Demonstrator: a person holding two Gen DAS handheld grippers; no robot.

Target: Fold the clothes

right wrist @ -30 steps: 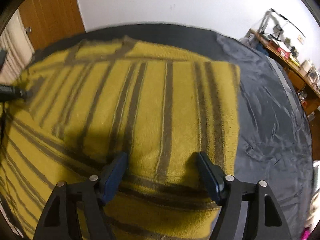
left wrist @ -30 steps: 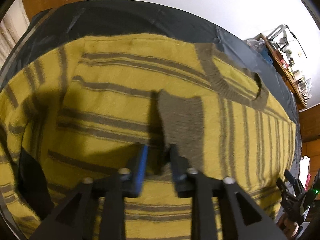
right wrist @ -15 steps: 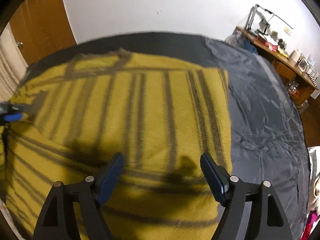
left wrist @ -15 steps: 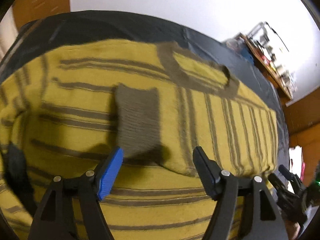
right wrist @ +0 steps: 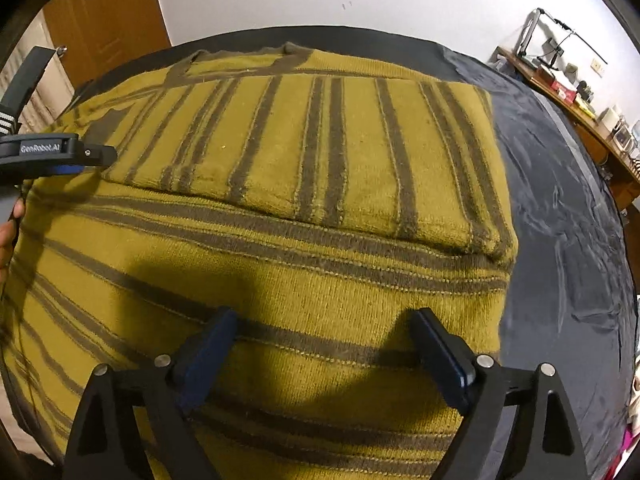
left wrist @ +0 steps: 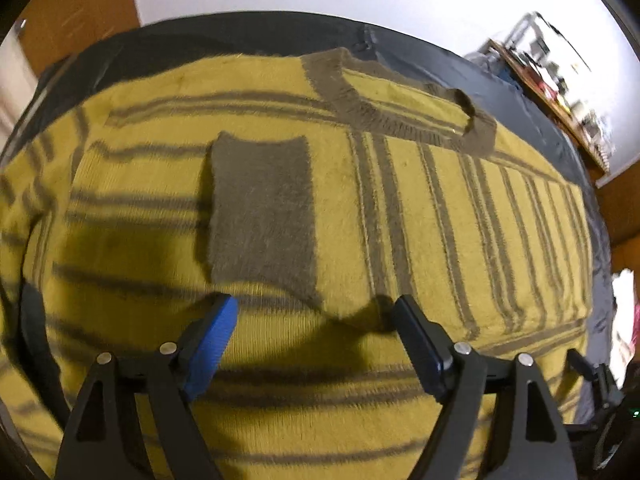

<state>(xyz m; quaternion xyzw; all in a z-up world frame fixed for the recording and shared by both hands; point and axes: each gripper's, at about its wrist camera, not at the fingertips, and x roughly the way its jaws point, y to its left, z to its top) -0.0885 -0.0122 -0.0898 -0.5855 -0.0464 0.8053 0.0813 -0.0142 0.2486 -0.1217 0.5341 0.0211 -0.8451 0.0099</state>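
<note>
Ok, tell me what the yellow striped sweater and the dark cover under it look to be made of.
Sweater: knitted yarn, likely wool or acrylic; matte and fuzzy, with visible knit rows and ribbed brown cuff and collar.
Dark cover: thin woven synthetic, perhaps nylon or polyester; a slight sheen and fine sharp wrinkles suggest it.

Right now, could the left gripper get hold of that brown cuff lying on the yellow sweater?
Probably yes. The left gripper hangs with jaws open just short of the brown cuff, which lies flat on top of the sweater with nothing over it or between them.
</note>
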